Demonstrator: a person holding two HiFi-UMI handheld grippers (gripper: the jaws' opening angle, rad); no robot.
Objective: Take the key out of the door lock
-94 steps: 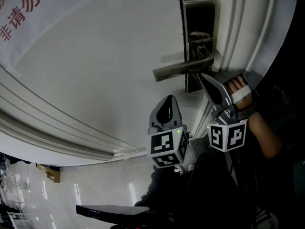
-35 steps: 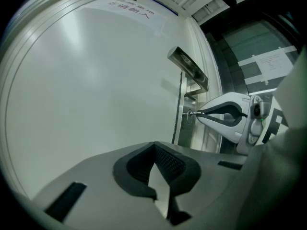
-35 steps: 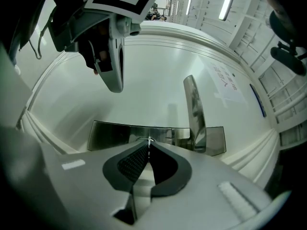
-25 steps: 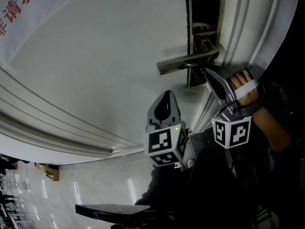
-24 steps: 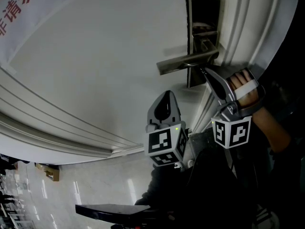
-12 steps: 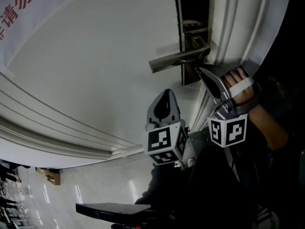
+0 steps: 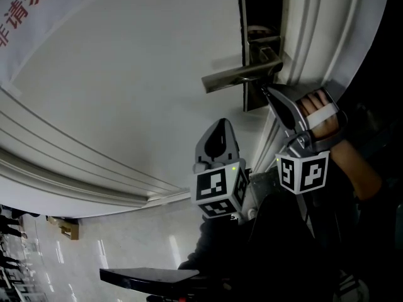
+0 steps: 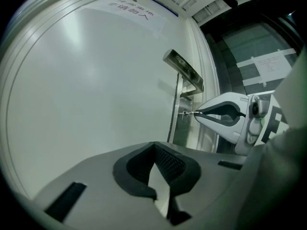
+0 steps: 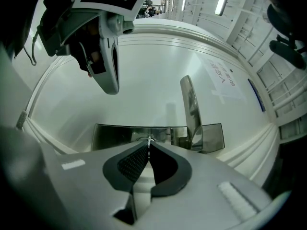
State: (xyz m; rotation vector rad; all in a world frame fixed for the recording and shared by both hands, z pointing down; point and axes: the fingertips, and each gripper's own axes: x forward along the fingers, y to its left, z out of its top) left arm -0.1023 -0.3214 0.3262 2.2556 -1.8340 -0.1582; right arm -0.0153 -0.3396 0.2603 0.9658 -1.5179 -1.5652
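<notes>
Watching from beside the white panelled door [image 7: 126, 74], I see almost nothing shift over the last second: the right gripper [image 7: 266, 93] still sits with its tip pressed in under the silver lever handle [image 7: 236, 79], against the lower part of the dark brushed-steel lock plate [image 7: 259, 5], and only the view of it wobbles a little. Its jaws stay clenched on the small metal key [image 9: 149, 140], which has not come out; to my eye the pull has not really begun, so the task stands at grip secured, withdrawal pending. The left gripper [image 7: 220, 137] hangs lower and well apart from the lock, pinched together on nothing, taking no part. From the left gripper's side the key [image 8: 187, 112] is only a thin glint bridging the plate and the right gripper's tip [image 8: 196, 113]. From above, the handle and the jaw tip cover the key altogether. The keyhole itself is masked by the jaws, so I cannot tell how deep the key sits or whether it is turned to the angle that lets it slide free.
</notes>
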